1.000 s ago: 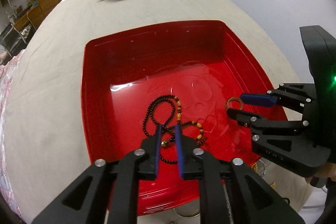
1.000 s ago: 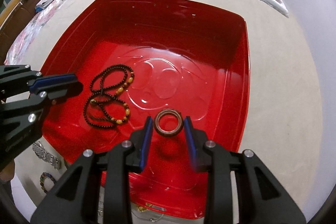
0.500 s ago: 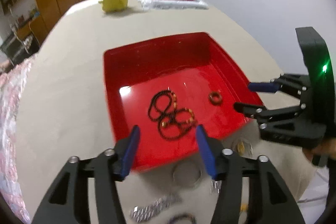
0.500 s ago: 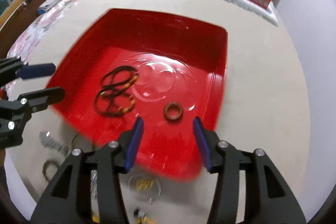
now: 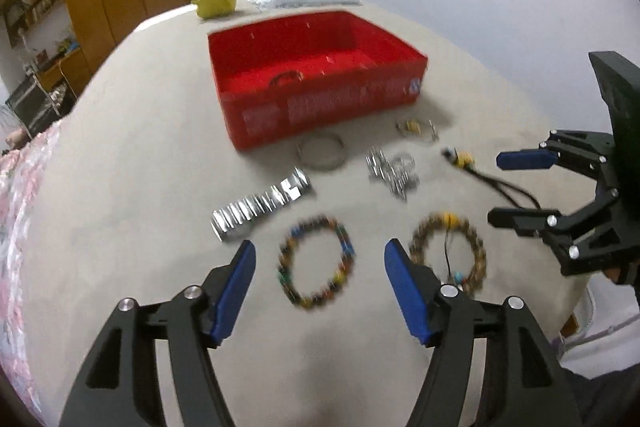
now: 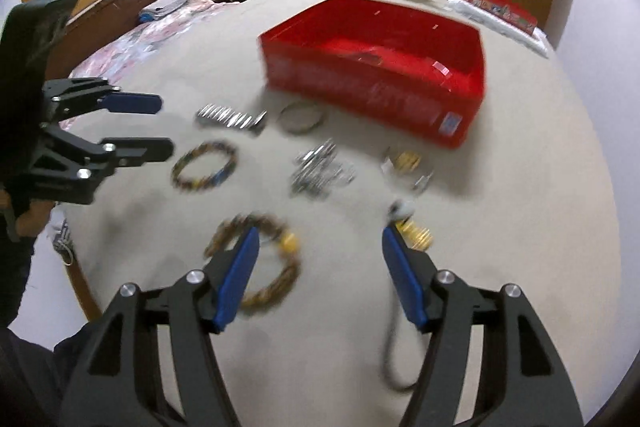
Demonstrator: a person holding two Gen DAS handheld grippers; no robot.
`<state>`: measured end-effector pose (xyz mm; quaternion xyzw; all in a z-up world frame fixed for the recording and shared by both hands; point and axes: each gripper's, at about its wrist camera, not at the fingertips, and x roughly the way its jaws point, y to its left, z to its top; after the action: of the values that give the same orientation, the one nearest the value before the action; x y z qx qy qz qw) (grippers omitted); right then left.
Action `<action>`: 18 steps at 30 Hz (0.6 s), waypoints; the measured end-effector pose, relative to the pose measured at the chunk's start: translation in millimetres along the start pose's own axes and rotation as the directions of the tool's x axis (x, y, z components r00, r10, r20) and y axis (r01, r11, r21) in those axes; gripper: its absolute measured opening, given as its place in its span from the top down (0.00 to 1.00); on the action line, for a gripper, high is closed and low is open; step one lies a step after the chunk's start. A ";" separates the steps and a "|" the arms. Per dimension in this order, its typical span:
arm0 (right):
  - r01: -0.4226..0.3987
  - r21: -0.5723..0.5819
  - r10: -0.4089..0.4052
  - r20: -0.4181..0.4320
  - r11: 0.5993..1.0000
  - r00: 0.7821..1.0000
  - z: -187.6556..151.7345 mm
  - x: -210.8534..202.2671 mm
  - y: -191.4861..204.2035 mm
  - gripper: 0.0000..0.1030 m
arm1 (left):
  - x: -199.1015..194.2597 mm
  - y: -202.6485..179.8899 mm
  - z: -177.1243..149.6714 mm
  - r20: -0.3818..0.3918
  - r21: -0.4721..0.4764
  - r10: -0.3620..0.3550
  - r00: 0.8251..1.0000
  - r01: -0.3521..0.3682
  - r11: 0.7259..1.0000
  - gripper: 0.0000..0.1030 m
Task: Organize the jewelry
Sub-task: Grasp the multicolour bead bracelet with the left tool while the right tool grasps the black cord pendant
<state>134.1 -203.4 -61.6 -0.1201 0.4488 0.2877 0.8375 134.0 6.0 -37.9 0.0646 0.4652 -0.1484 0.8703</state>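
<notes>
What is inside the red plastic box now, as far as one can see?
In the left wrist view, the red plastic box shows only a dark curved shape, probably beads, on its floor. Its near wall and motion blur hide the rest.

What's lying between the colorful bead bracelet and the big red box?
In the left wrist view, a silver watch band and a thin metal bangle lie on the cloth between the colorful bead bracelet and the red box.

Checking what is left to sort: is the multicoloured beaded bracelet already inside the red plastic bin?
No, the multicoloured beaded bracelet lies on the beige tabletop, outside the red plastic bin.
</notes>
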 end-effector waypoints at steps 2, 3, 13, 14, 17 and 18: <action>0.012 -0.006 -0.012 0.002 1.000 1.000 -7.9 3.3 8.9 0.41 | 8.5 -5.6 -8.4 -0.015 0.003 0.004 1.000 -0.004 1.000 0.35; 0.014 -0.003 -0.014 0.006 1.000 1.000 -10.7 4.1 11.7 0.41 | 11.3 -8.0 -11.5 -0.020 0.004 0.006 1.000 -0.006 1.000 0.35; -0.016 0.091 0.015 0.010 0.996 1.000 -24.4 1.2 -3.4 0.44 | 42.3 -3.8 -21.8 -0.069 -0.021 0.030 0.997 -0.031 0.999 0.35; -0.014 0.099 0.013 0.009 0.995 1.000 -25.3 0.4 -6.0 0.44 | 43.8 -3.2 -21.5 -0.067 -0.024 0.029 0.997 -0.031 0.999 0.35; -0.004 0.117 0.004 0.004 0.993 1.000 -29.0 -1.4 -13.2 0.44 | 48.2 -4.6 -18.8 -0.061 -0.021 0.025 0.998 -0.026 0.999 0.37; -0.002 0.123 0.002 0.004 0.992 1.000 -30.2 -1.5 -16.1 0.44 | 49.2 -5.0 -18.3 -0.060 -0.019 0.024 0.998 -0.025 1.000 0.38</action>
<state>122.4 -230.8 -78.5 -0.0676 0.4642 0.2606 0.8438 143.7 -3.9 -88.8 0.0659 0.4915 -0.1311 0.8584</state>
